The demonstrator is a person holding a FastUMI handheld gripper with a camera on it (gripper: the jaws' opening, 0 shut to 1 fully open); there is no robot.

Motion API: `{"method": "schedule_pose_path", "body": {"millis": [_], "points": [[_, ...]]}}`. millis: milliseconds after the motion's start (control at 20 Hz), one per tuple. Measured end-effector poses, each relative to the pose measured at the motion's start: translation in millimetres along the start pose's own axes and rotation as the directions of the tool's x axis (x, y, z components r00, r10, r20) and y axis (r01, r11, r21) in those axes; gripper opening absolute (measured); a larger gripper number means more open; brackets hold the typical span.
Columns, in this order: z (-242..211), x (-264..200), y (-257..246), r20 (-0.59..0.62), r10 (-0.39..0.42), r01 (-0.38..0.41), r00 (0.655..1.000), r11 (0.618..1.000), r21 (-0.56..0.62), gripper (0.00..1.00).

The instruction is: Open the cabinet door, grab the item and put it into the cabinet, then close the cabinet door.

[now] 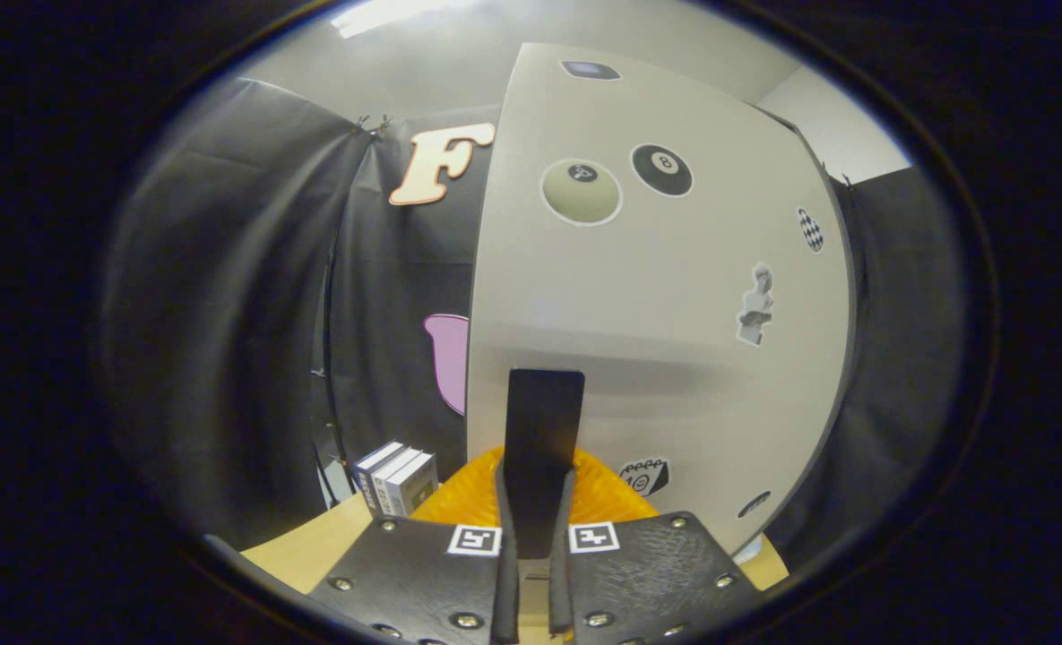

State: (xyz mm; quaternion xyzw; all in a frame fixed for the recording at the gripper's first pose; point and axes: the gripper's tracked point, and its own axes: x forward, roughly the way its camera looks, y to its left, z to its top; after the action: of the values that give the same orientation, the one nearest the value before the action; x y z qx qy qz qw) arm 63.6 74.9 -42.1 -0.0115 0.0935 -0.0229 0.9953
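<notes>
Now | tool (533, 573) pinching black handle (542, 439) | cabinet door (656, 358) | ball sticker (661, 169) reads "8"

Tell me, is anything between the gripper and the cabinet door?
Nothing visible is. The gripper is shut on the dark handle that sticks out from the white cabinet door, with both fingers pressing its sides.

The cabinet door (656, 296) bears a black billiard-ball sticker (661, 169) numbered 8.
</notes>
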Motion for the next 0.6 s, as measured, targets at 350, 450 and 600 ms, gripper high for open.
{"method": "schedule_pose_path", "body": {"millis": [350, 450, 600], "points": [[-1, -17, -4, -0.012, 0.033, -0.032, 0.999, 0.999, 0.007, 0.13], [-1, -22, -6, -0.018, 0.044, -0.044, 0.999, 0.999, 0.015, 0.13], [-1, -30, -9, -0.018, 0.066, -0.066, 0.998, 0.998, 0.007, 0.13]]}}
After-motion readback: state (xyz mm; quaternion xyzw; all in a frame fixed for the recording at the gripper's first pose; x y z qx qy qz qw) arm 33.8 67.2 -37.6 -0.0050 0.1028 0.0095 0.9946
